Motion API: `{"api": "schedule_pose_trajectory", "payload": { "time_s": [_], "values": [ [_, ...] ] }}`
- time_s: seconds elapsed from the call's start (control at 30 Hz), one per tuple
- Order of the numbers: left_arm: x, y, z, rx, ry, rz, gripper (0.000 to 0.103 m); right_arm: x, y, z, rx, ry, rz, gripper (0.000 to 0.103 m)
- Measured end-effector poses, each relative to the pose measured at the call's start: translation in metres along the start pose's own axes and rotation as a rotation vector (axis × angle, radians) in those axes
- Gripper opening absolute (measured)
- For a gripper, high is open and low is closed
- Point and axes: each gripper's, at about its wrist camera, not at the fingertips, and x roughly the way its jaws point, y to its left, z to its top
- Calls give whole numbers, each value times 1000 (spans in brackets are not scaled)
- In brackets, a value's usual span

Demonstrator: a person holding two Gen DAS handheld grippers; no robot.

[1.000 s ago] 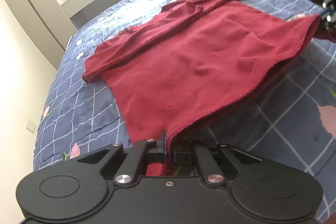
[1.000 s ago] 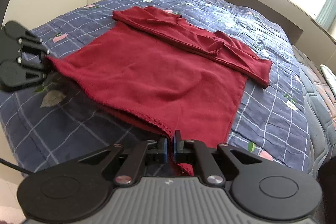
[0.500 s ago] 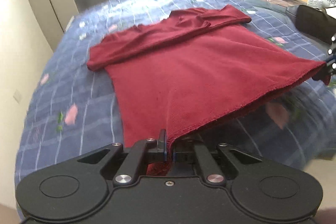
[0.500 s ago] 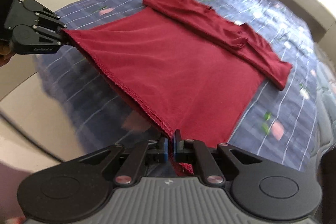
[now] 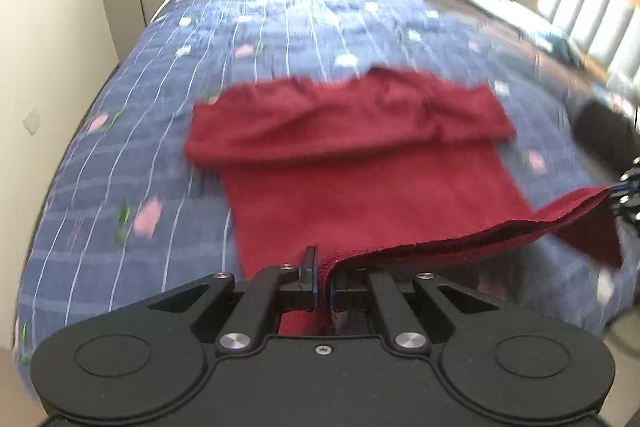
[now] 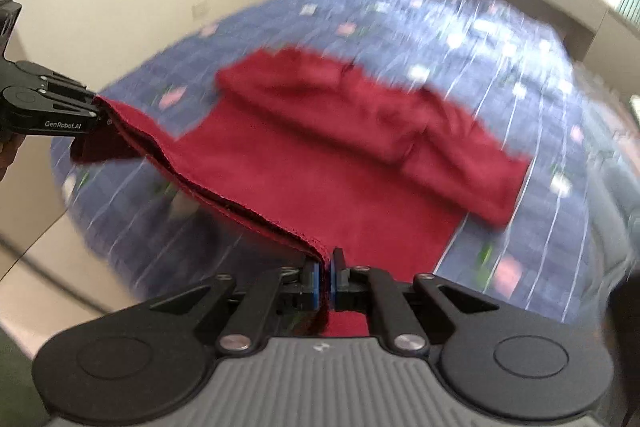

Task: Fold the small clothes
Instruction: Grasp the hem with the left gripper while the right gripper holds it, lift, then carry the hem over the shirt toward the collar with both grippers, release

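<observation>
We lift the hem of the red long-sleeve top (image 5: 360,195) for a fold

Left gripper (image 5: 325,281) and right gripper (image 6: 325,277) each pinch one hem corner w/ jaws pressed together on cloth, so the edge hangs taut btwn them above the blue plaid bedspread (image 5: 132,155). Sleeves already lie folded across the top's chest, at the far end on the bedspread. No containers in view.

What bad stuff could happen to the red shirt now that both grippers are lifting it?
The left gripper and right gripper each pinch only a thin bit of the red shirt's hem, so a corner might slip out. The folded sleeves lie loose on top and may slide apart. The hem sags between the grippers, so the fold could land crooked on the bedspread.
</observation>
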Motion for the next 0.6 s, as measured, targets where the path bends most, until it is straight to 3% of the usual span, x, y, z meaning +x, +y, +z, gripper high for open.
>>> {"api": "schedule_pose_trajectory", "payload": {
  "time_s": [0.17,0.33,0.6],
  "values": [
    [41,14,83,23,-18,-27,5,28,-47,61,-61,-84,-45,6],
    [103,28,160,25,7,-35,5,88,-99,113,-94,-114,-55,6],
    [215,47,228,-40,100,4,5,200,-176,157,-16,-48,-1,6]
  ]
}}
